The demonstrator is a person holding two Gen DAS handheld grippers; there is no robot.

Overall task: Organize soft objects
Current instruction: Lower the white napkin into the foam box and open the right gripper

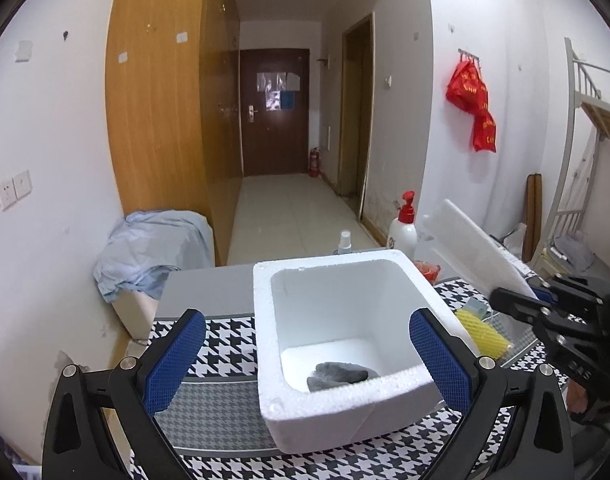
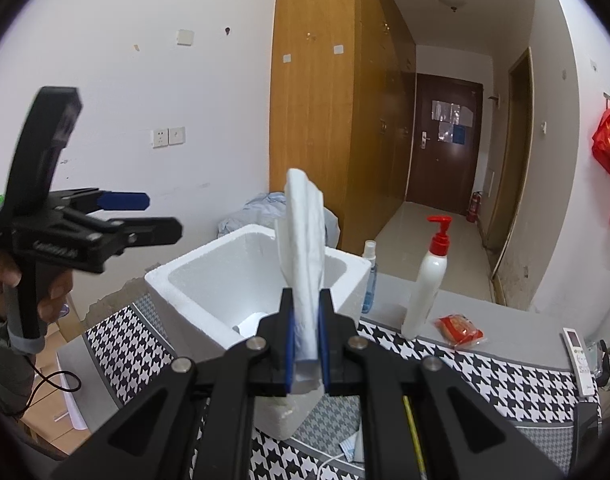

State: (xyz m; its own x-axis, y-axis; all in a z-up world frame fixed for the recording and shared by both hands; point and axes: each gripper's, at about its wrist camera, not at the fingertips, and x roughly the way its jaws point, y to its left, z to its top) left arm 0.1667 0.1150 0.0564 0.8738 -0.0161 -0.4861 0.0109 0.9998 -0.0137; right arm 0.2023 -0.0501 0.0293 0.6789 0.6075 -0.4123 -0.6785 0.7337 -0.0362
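Houndstooth table (image 1: pixel 225 336): foam box (image 1: pixel 345 396) holds grey cloth (image 1: pixel 341 374). White cloth (image 2: pixel 305 264) clamped in right gripper (image 2: pixel 305 344); left gripper (image 1: pixel 305 360) spread, empty.

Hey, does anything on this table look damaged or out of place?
Mostly tidy. The white foam box has a crack down its near front wall, below the rim. A yellow mesh foam sleeve lies outside it, on the houndstooth tablecloth by its right side.

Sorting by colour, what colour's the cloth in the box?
Grey cloth, seen best in left wrist view.
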